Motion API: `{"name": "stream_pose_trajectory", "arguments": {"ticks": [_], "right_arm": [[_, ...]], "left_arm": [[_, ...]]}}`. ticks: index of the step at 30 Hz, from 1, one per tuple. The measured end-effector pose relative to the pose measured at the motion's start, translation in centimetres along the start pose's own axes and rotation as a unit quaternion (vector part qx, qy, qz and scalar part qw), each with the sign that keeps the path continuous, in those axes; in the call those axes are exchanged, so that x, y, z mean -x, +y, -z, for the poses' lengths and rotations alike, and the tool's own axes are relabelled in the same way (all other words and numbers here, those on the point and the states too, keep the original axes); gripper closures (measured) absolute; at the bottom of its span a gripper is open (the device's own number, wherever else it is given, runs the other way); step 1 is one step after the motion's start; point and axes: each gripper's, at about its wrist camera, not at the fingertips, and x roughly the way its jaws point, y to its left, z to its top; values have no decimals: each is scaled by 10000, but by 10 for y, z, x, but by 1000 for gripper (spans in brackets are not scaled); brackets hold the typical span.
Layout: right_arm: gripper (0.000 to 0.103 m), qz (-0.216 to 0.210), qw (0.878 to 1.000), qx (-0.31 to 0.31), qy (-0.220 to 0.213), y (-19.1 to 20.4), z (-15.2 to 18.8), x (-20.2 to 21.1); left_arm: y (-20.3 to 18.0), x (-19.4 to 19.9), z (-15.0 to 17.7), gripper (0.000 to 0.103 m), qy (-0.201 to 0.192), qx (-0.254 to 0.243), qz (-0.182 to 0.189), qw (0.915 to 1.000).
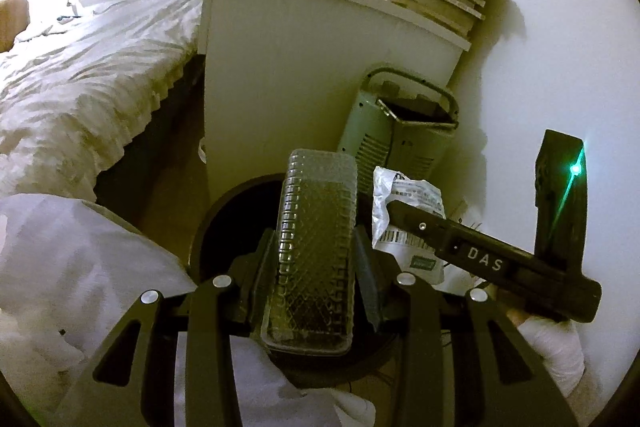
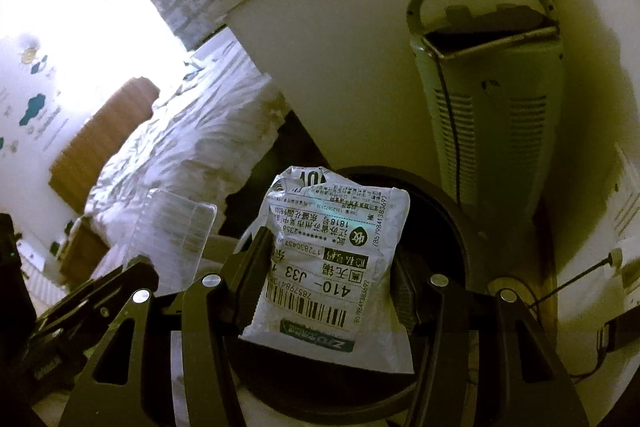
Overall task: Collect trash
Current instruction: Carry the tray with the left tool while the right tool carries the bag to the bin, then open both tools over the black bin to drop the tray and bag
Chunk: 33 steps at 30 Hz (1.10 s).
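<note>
A clear plastic tray [image 1: 316, 247] is clamped upright between the pads of the left hand-held gripper [image 1: 316, 259] and held over the mouth of the dark round bin [image 1: 224, 223]. A crumpled white mailer [image 2: 332, 259] with a barcode label is gripped by the right hand-held gripper [image 2: 328, 275], also above the bin, just beside the tray. The bin is seen on the floor beside a white cabinet [image 1: 304, 55] and a pale green heater [image 1: 404, 139], with the bed [image 1: 88, 83] to the left.
</note>
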Motion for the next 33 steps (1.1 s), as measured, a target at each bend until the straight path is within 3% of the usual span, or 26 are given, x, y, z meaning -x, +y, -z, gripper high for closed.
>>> {"name": "stream_pose_trajectory", "arguments": {"ticks": [13, 17, 19, 21, 28, 31, 33], "right_arm": [[48, 154, 9997, -62, 154, -9, 4, -14], [38, 182, 9996, -167, 155, -12, 3, -14], [35, 196, 9996, -176, 133, -12, 3, -12], [31, 167, 9996, -183, 114, -11, 2, -9], [30, 20, 10000, -33, 73, 4, 4, 1], [30, -95, 9999, 104, 95, 18, 5, 4], [30, -219, 9994, 244, 141, 33, 7, 5]], "left_arm": [[-1, -15, 0, 61, 121, 33, -32, 9999], [-4, -13, 0, 57, 97, 4, -60, 9999], [-6, -10, 0, 41, 46, -9, -99, 9999], [-7, -3, -1, 35, -37, 13, -108, 9999], [-5, 24, -2, 30, -184, 69, -164, 9997], [1, 42, 2, 19, -288, 148, -235, 9992], [9, 59, 9, 19, -367, 204, -318, 9986]]}}
